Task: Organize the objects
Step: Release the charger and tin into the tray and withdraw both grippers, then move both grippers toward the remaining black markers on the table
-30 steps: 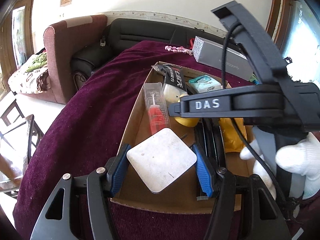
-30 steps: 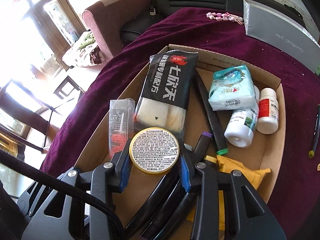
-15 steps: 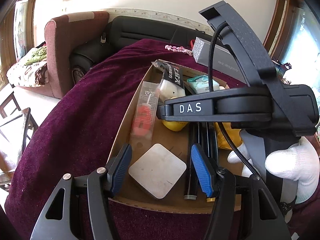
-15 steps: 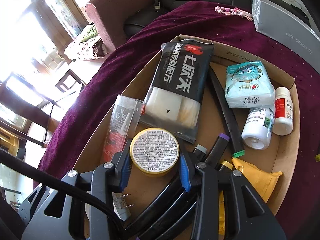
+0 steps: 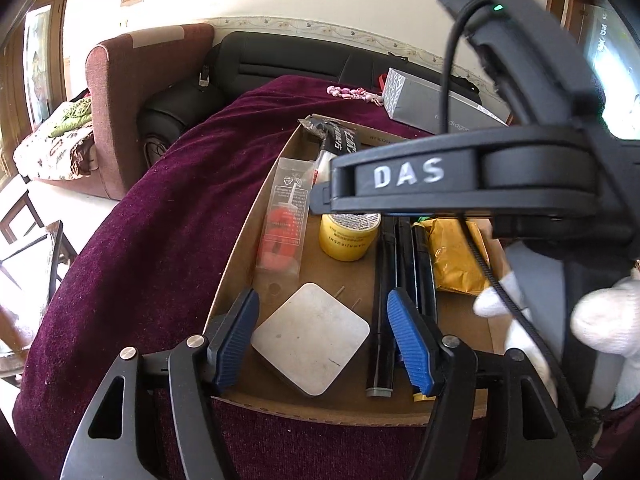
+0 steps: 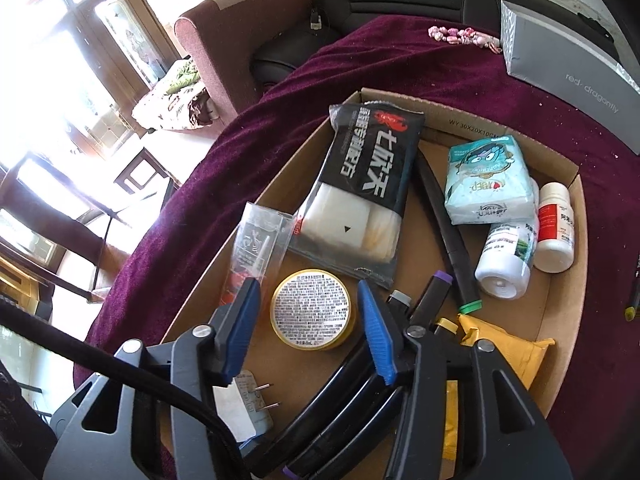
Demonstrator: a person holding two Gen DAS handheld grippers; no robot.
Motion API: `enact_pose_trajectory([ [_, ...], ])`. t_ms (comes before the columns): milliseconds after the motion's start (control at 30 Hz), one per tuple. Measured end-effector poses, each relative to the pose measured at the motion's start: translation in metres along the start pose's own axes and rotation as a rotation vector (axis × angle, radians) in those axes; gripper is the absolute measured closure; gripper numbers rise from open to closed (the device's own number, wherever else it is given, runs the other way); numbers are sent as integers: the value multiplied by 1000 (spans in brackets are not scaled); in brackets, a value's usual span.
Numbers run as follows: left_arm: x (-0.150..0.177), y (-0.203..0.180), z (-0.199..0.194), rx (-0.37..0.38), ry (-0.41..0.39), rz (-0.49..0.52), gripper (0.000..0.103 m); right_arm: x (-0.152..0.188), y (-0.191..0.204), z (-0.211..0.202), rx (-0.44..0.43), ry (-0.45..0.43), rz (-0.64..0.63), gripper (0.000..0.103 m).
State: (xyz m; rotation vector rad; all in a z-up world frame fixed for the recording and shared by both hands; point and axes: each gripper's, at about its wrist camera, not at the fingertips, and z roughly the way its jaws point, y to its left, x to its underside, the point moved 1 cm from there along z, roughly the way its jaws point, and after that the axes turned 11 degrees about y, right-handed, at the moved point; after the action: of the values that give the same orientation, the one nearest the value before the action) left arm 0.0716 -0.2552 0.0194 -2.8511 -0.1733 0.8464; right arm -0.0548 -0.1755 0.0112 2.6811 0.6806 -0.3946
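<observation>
1. Progress looks nearly complete: the cardboard tray (image 6: 576, 240) is already full.
2. Left gripper (image 5: 322, 334) has just spread; the white charger (image 5: 310, 338) lies free between its jaws.
3. Right gripper (image 6: 310, 330) has just opened around the yellow tin (image 6: 313, 309).
4. A pen (image 6: 634, 284) lies outside the tray, far right of the right gripper.

White square charger (image 5: 310, 338): flat in cardboard box (image 5: 256, 216), between the open left jaws, untouched. Yellow round tin (image 6: 313, 315): label up, between the right jaws, clear of both.

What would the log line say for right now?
left tongs: open, charger released | right tongs: opening, tin released | both in box
</observation>
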Motion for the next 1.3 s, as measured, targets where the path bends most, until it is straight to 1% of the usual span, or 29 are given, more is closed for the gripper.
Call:
enact_pose_trajectory([
  [267,2,-2,0,-20,9,2,42,12,-1,-20,-10,-37,3,50],
  [467,2,-6,1,-48,19,15,40,27,-17,-42,-24,-70,42,50],
  [567,2,-8,2,-61,26,24,39,37,-31,-56,-26,-92,69,50],
  [667,3,-8,1,-75,30,29,39,51,-52,-74,-9,-125,105,48],
  [767,5,-12,-3,-108,36,41,39,68,-82,-94,14,-153,161,47],
  [800,6,-13,-6,-104,32,39,39,75,-94,-102,21,-164,186,47],
  [933,7,-15,-30,-52,-14,5,39,99,-136,-129,59,-204,262,47],
  [1033,6,-23,-57,-4,-77,-2,39,115,-165,-149,89,-235,308,47],
  [1100,5,-33,-80,50,-137,4,38,128,-182,-164,112,-259,340,47],
  [1133,6,-39,-89,74,-163,14,35,136,-193,-173,124,-273,361,47],
  [1167,7,-49,-100,104,-190,31,28,142,-202,-180,133,-285,379,45],
  [1233,7,-69,-111,146,-218,77,21,156,-222,-198,159,-315,422,44],
  [1300,9,-96,-113,159,-208,143,20,168,-240,-211,184,-343,464,43],
])
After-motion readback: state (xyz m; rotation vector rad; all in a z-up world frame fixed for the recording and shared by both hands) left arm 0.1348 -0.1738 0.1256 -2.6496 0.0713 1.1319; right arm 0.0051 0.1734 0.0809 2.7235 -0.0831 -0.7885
